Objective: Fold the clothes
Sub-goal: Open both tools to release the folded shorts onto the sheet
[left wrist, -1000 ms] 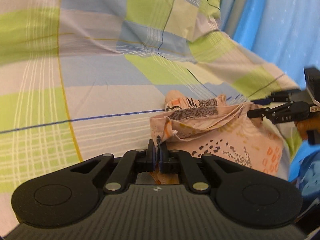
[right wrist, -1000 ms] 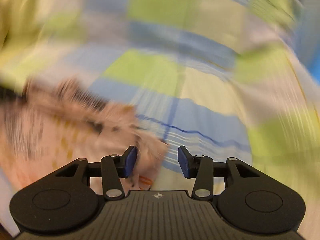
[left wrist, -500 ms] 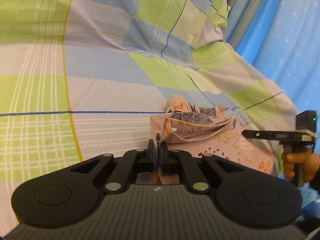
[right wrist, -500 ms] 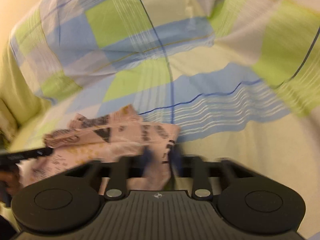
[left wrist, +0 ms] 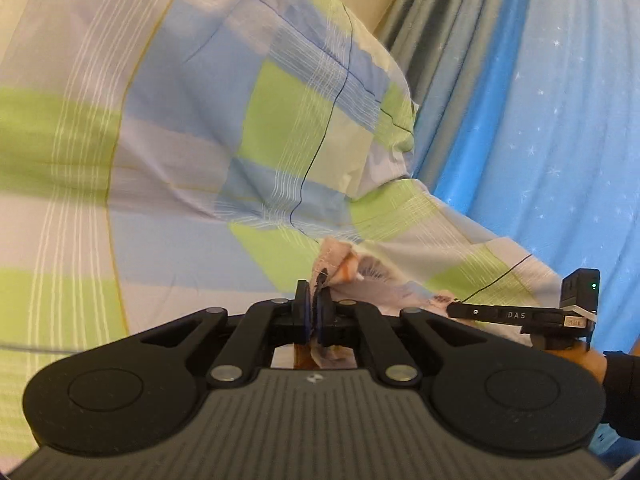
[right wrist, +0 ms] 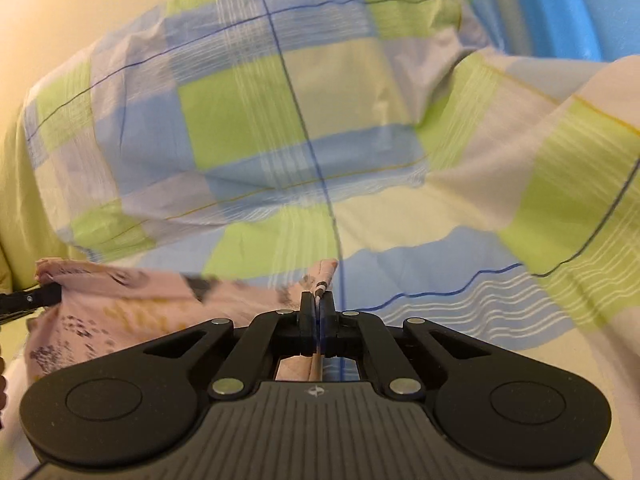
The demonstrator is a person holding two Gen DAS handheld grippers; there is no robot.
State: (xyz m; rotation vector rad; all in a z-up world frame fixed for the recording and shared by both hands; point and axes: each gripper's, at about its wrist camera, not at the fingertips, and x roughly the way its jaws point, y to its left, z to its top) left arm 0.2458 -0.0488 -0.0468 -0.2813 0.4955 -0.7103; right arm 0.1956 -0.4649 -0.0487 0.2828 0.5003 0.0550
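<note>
checked bedding (right wrist: 248, 120) fills both views, blue curtain (left wrist: 560, 120) behind. left gripper (left wrist: 313, 305) and right gripper (right wrist: 318, 307) each pinch a corner of the pink patterned garment (right wrist: 132, 300), stretched between them above the bed; folding looks barely begun.

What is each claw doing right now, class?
Left claw: closed on the pink patterned garment.
Right claw: closed on the same garment's edge.

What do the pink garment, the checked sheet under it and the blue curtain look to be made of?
Pink garment: thin woven cloth, matte; it creases softly and is printed. Checked sheet: light cotton-like weave, matte, finely wrinkled. Blue curtain: heavier fabric with a slight sheen, hanging in long folds.
</note>
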